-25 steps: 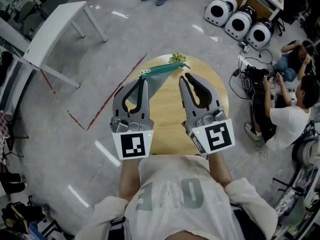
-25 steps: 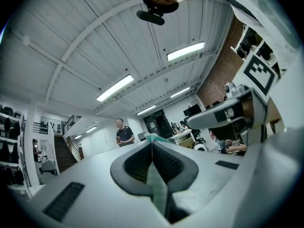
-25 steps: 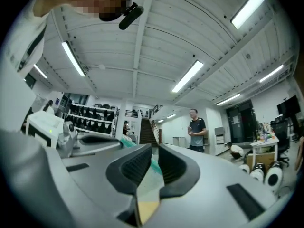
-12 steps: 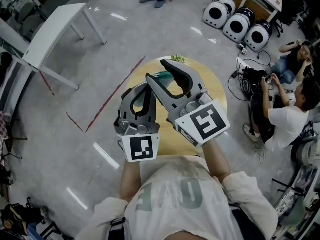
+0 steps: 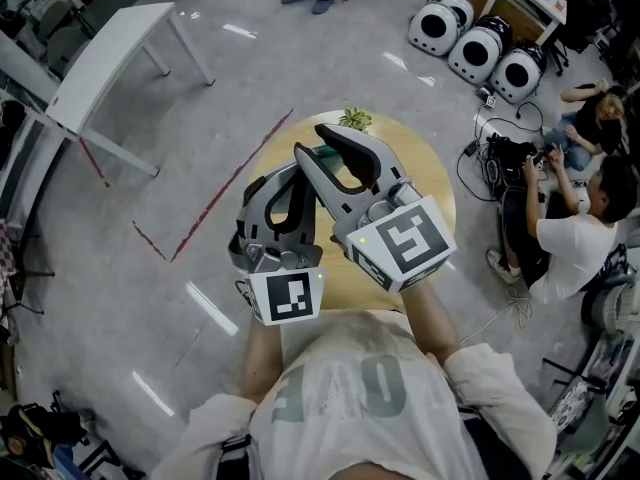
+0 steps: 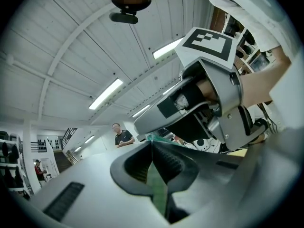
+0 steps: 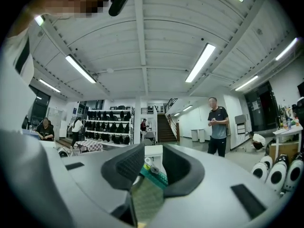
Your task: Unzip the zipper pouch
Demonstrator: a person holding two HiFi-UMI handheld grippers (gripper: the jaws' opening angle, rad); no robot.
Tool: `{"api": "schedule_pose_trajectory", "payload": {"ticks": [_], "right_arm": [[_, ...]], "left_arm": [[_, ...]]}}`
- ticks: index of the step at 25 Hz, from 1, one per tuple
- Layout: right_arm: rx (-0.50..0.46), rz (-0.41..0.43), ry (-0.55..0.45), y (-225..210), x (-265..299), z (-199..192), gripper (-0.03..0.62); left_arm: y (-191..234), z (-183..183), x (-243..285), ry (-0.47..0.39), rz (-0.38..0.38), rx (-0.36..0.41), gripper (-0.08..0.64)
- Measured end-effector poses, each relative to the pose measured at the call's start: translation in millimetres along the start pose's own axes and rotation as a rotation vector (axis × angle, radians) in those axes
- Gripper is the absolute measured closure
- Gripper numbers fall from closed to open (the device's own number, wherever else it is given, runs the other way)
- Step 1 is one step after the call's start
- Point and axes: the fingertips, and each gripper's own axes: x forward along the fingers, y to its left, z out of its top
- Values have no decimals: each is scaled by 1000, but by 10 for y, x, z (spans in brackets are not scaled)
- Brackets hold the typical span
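The green mesh zipper pouch point(image 6: 157, 194) is pinched between the pads of my left gripper point(image 6: 152, 146), which is shut on it. In the head view that left gripper point(image 5: 290, 166) is held above the round wooden table point(image 5: 430, 198). My right gripper point(image 5: 310, 143) crosses over in front of its tips. Only a sliver of the pouch point(image 5: 325, 151) shows there. In the right gripper view, the pouch's end point(image 7: 147, 194) with the zipper slider point(image 7: 151, 167) sits between the pads of the right gripper point(image 7: 153, 158). Its jaws have just been closing, and a gap still shows beside the pouch.
A small green plant ornament point(image 5: 353, 118) stands at the table's far edge. On the floor are a white table point(image 5: 110, 58) at upper left, three white round pods point(image 5: 480, 38) at upper right, and seated people point(image 5: 590, 198) with cables at the right.
The right gripper has lifted off the table and swung left across the left gripper's tips; its jaws, together before, now stand apart around the pouch's zipper end. The left gripper barely moved.
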Motion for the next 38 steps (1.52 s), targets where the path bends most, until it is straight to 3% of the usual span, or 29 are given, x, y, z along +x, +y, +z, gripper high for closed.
{"api": "schedule_pose_trajectory", "payload": {"ticks": [4,8,17,27,31,33,38], "right_arm": [[44,-21,-31,-85,-69,37,512],[150,-8,-58,-126,-92,9,546],[267,-17,-108,-169,-133,16,561],[256,-55,-133,-222,-225,-24,561],[298,-131,-128,-481,-313,-142,565],[338,-149,-129,-592,-352,-199,565],[280,-200,-99,-664,-370,-266,565]], "left_arm": [[16,13,3,-7,8,-20,530],[20,15,13,-10,5,-21,530],[-19,38,-7,-24,-2,-51,531],[-86,72,-44,-64,-22,-139,533],[50,119,-112,-108,21,-236,534],[97,128,-113,-118,28,-231,534],[218,111,-173,-118,57,-234,534]]}}
